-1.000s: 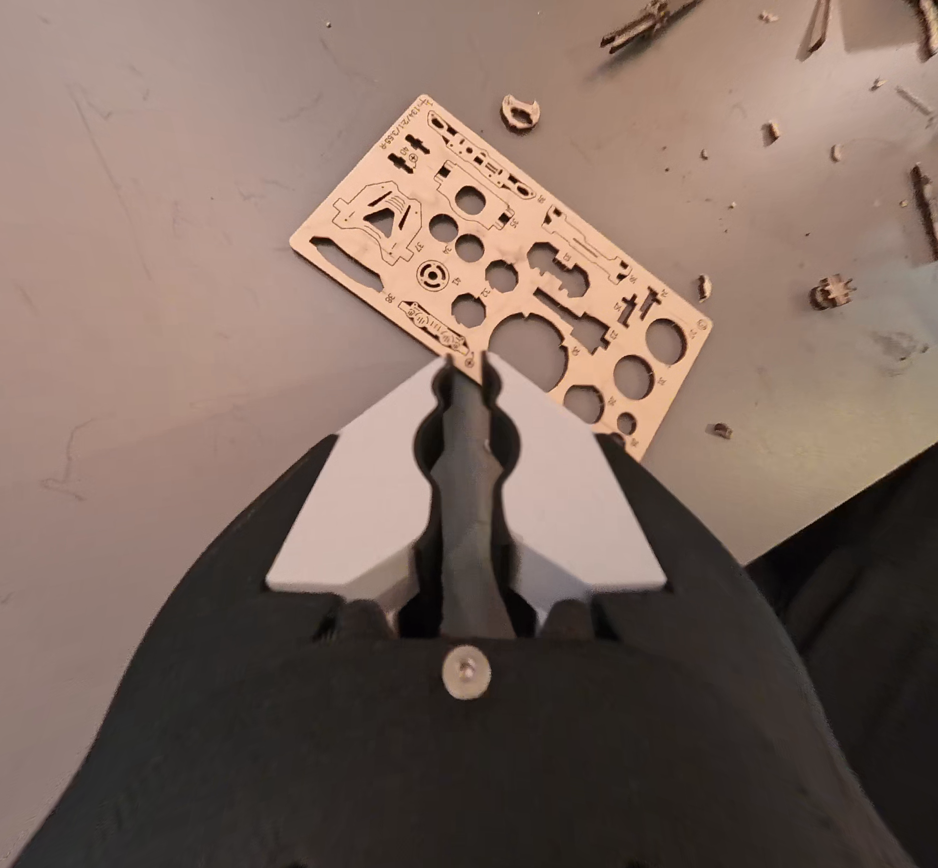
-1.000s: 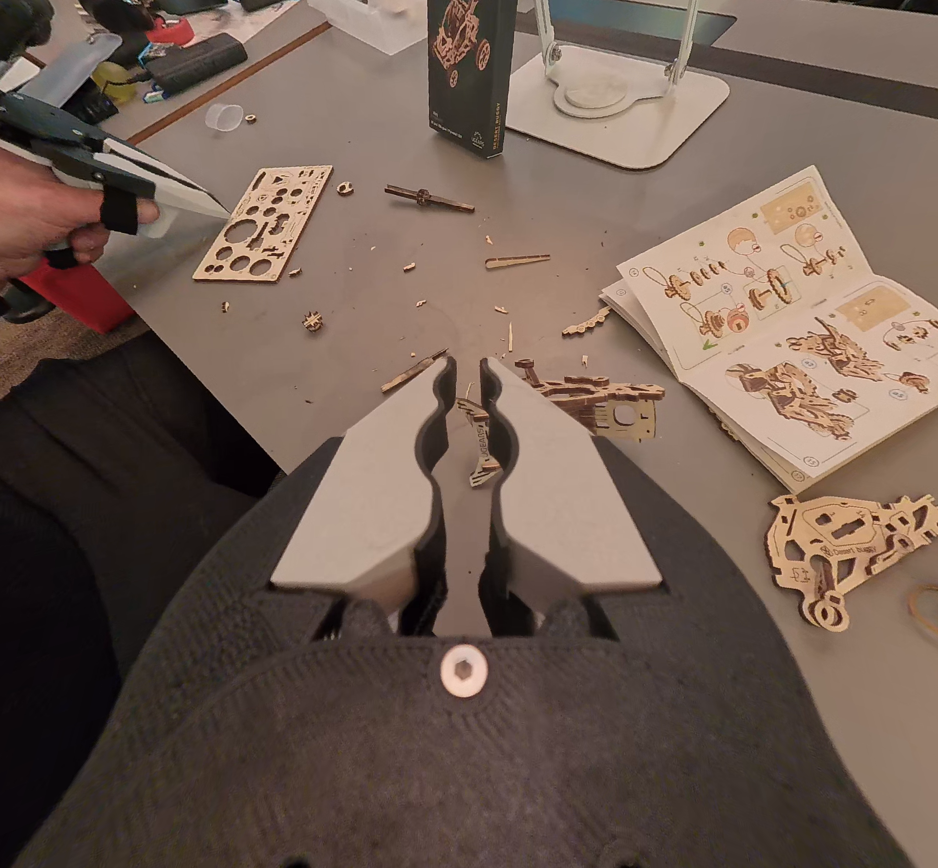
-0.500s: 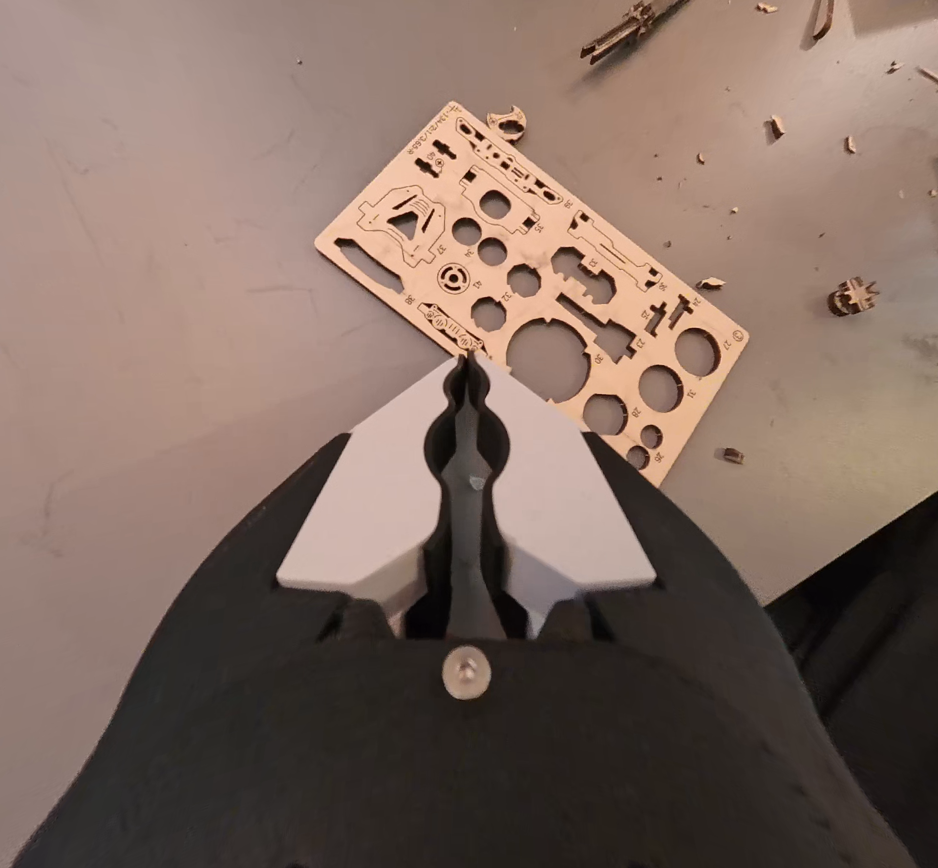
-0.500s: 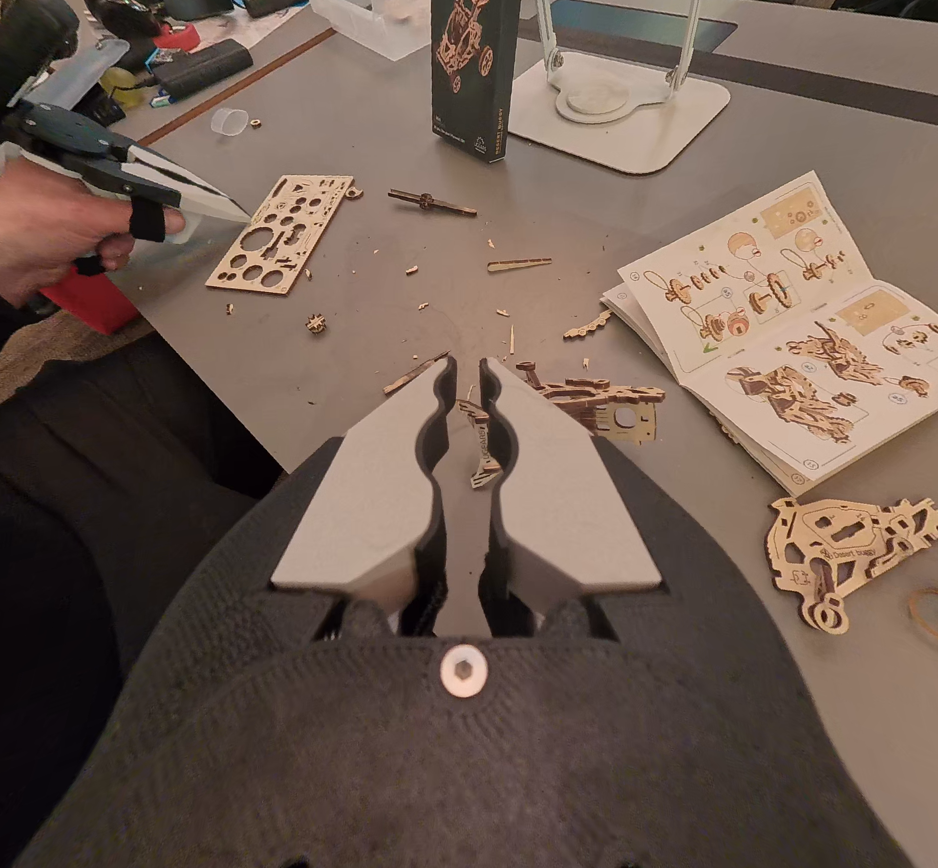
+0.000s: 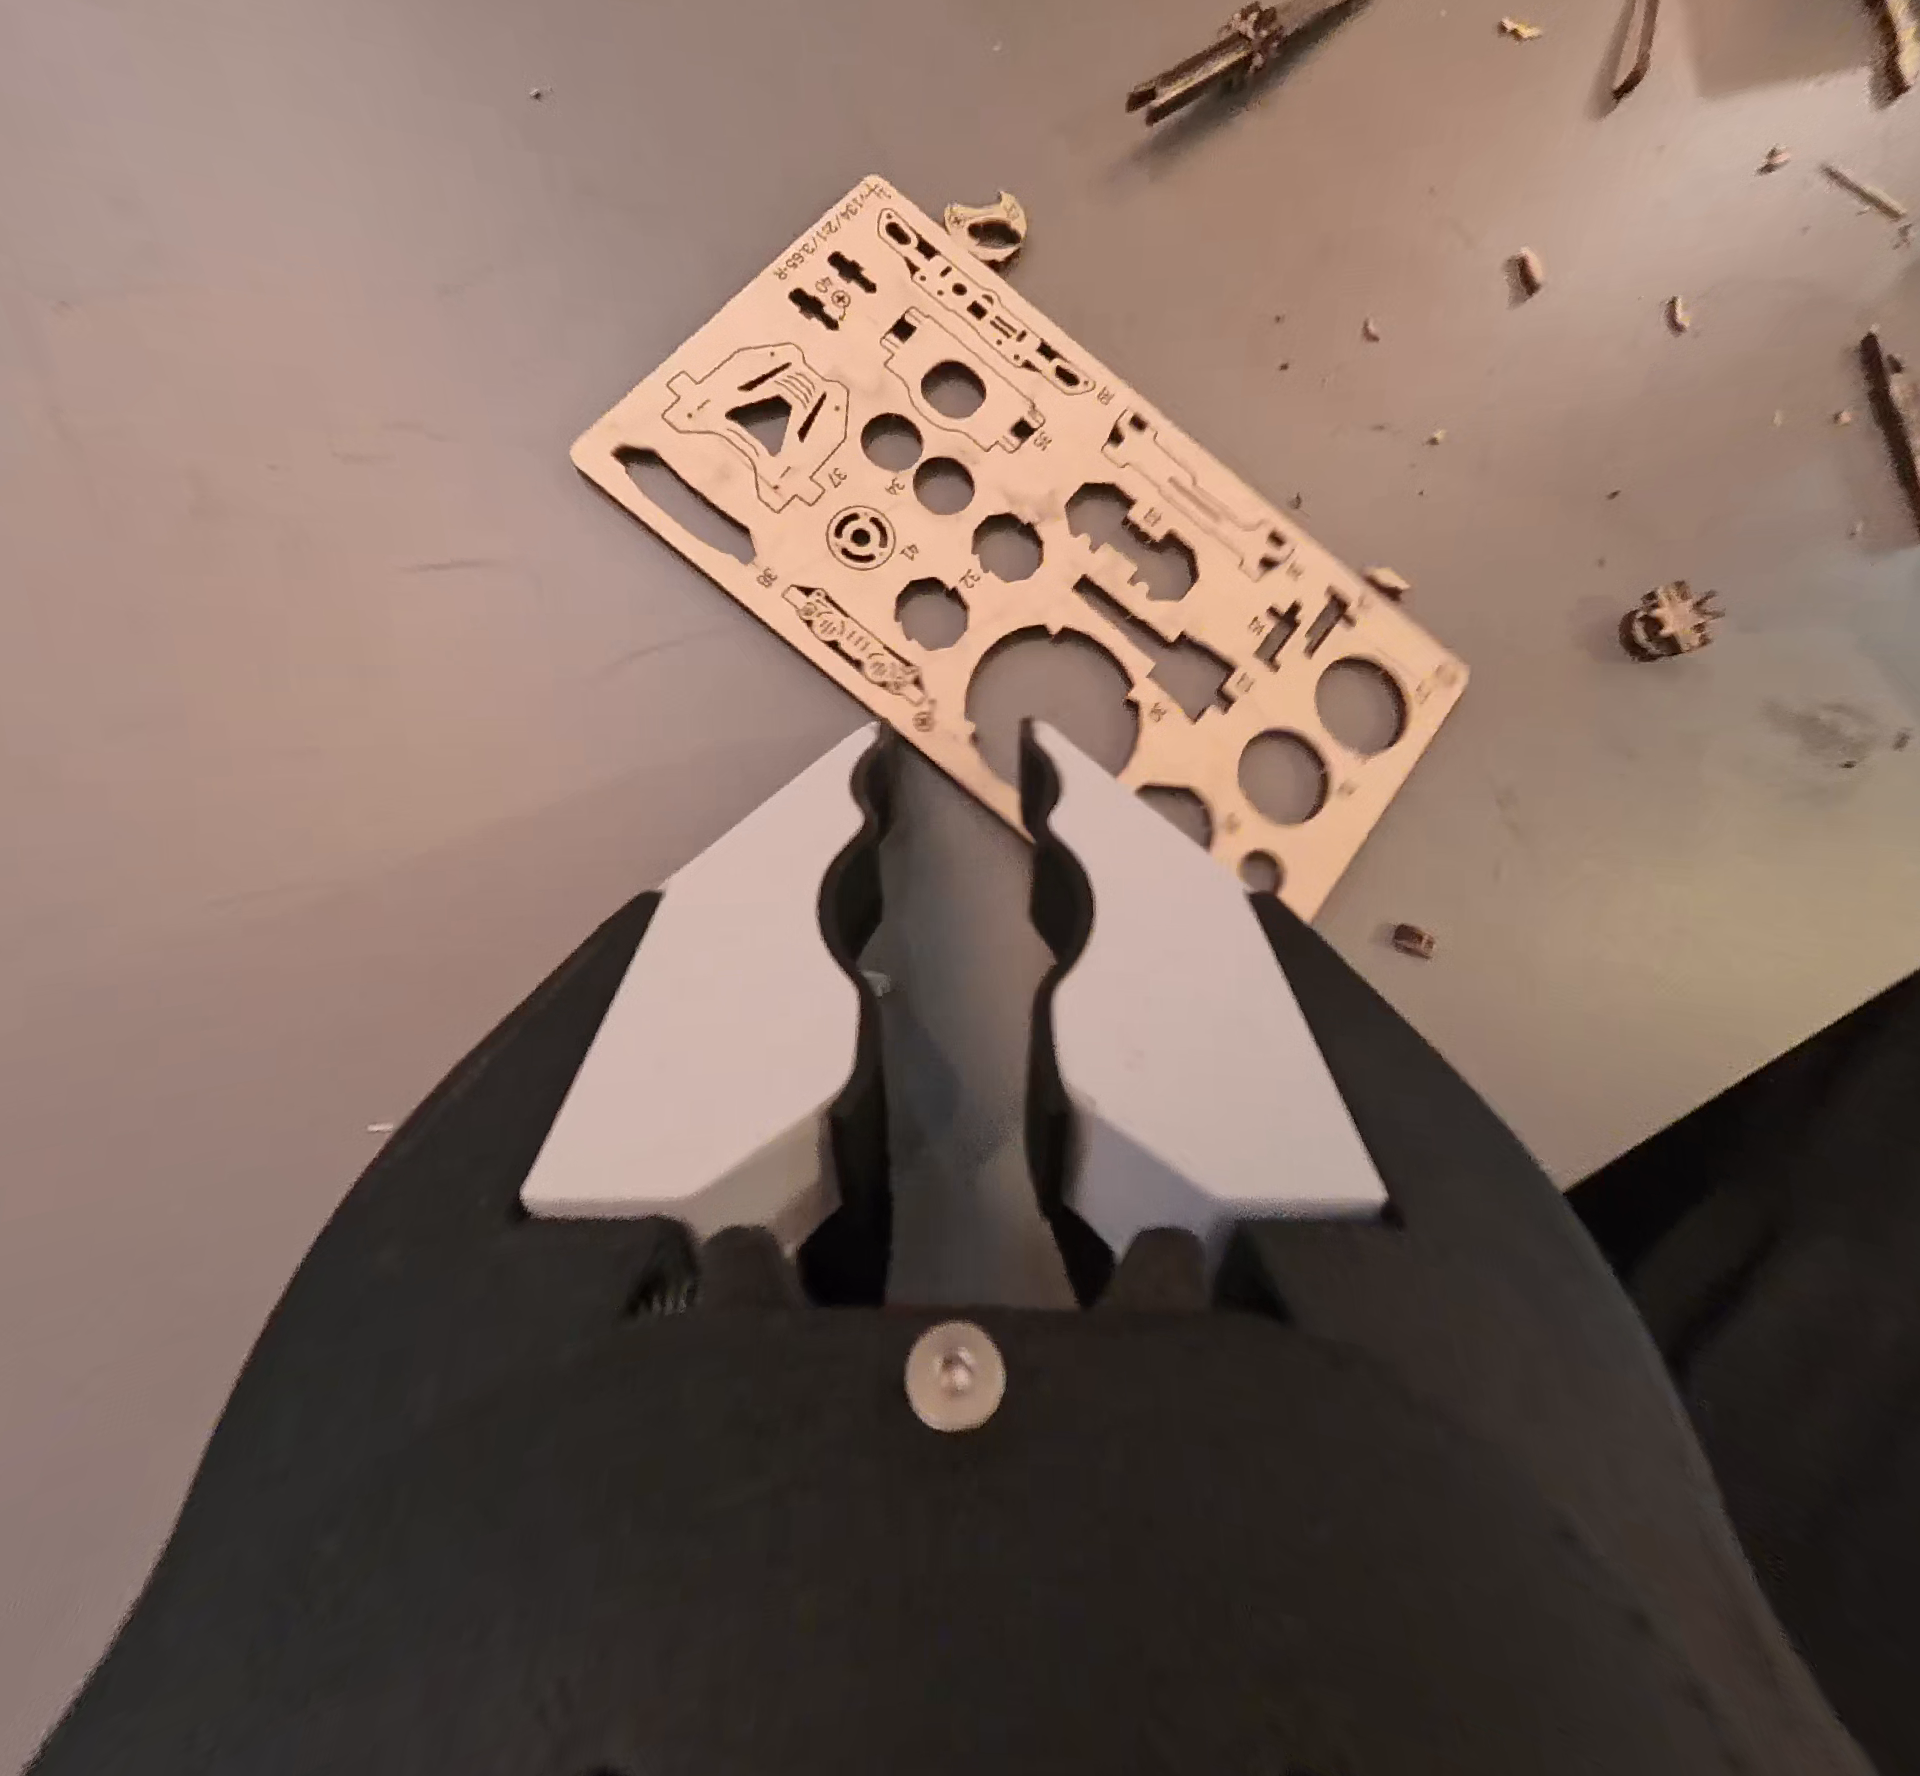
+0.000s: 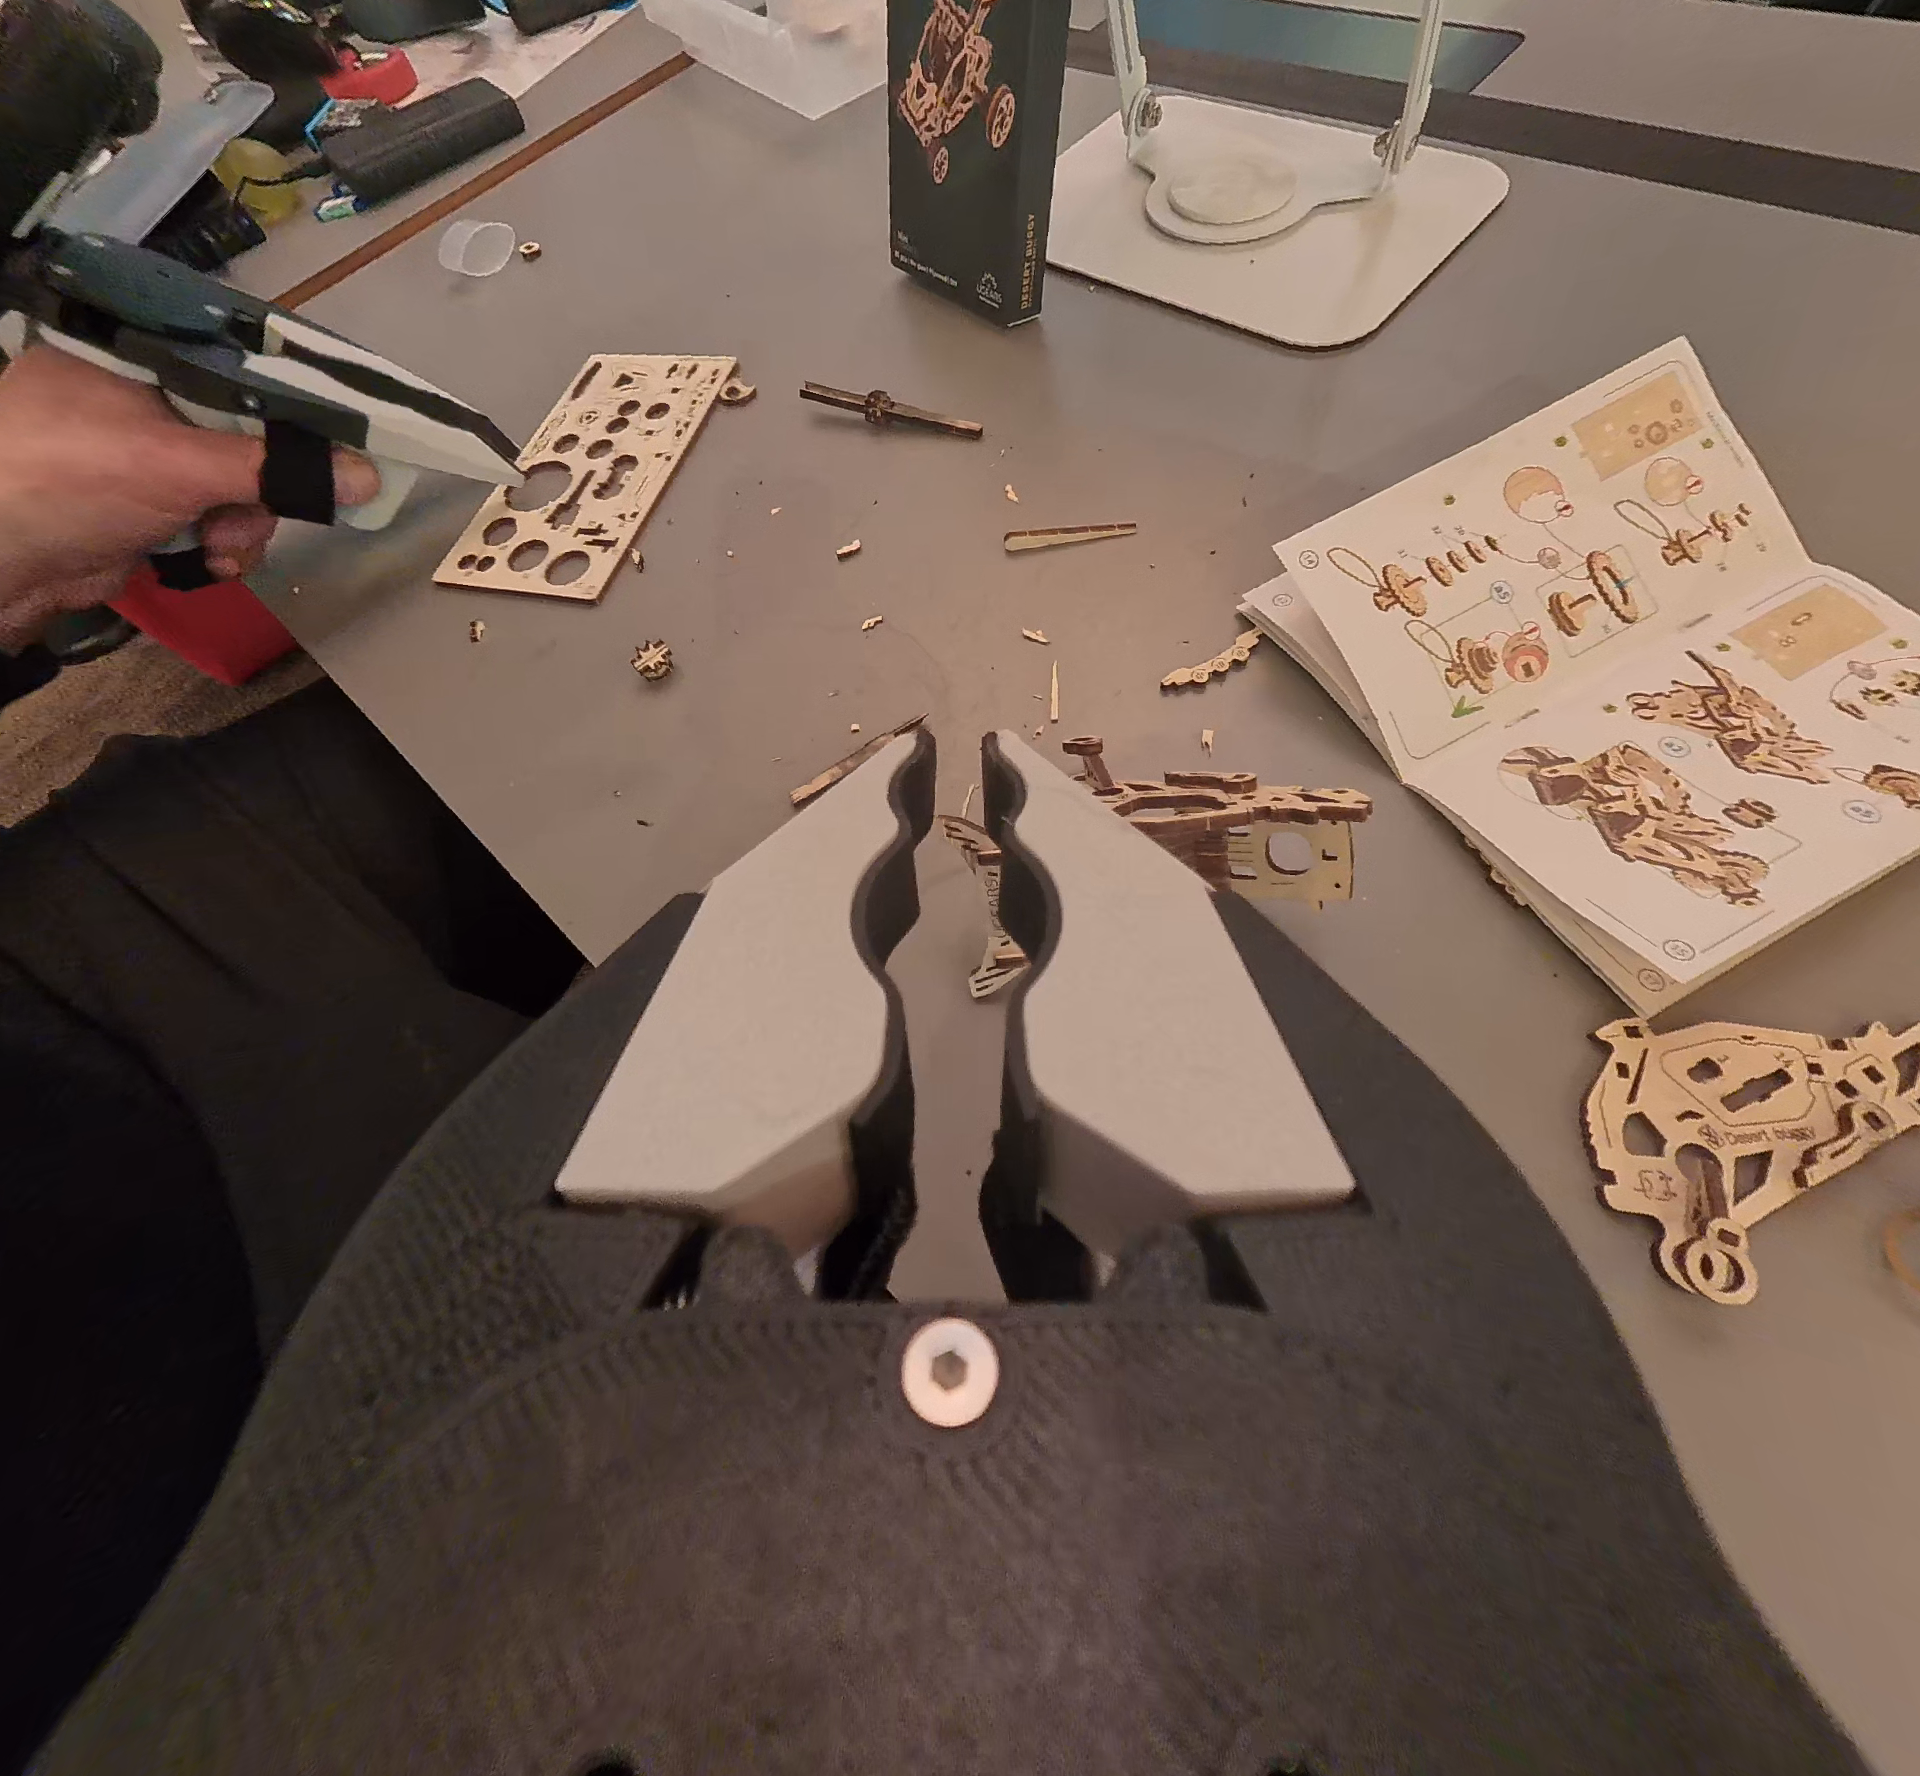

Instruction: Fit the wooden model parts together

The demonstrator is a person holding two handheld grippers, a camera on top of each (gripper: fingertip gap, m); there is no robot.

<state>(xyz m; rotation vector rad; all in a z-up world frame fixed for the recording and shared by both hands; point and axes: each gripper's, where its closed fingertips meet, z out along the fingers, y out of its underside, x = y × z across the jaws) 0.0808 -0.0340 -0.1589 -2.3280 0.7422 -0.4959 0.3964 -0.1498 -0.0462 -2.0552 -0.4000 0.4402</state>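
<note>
Left gripper (image 5: 951, 729) parted, seemingly just over wooden sheet (image 5: 1039, 521)

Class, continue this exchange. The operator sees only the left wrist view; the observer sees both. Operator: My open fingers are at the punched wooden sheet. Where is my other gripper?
Observer: The right gripper hovers near the front edge of the table, beside a partly built wooden frame.
Operator: Is it holding anything?
Observer: A small curved wooden piece sits between its fingers, against one; whether it is gripped, I cannot tell.
Operator: Any guide nearby?
Observer: An open instruction booklet lies right of the frame.
</note>
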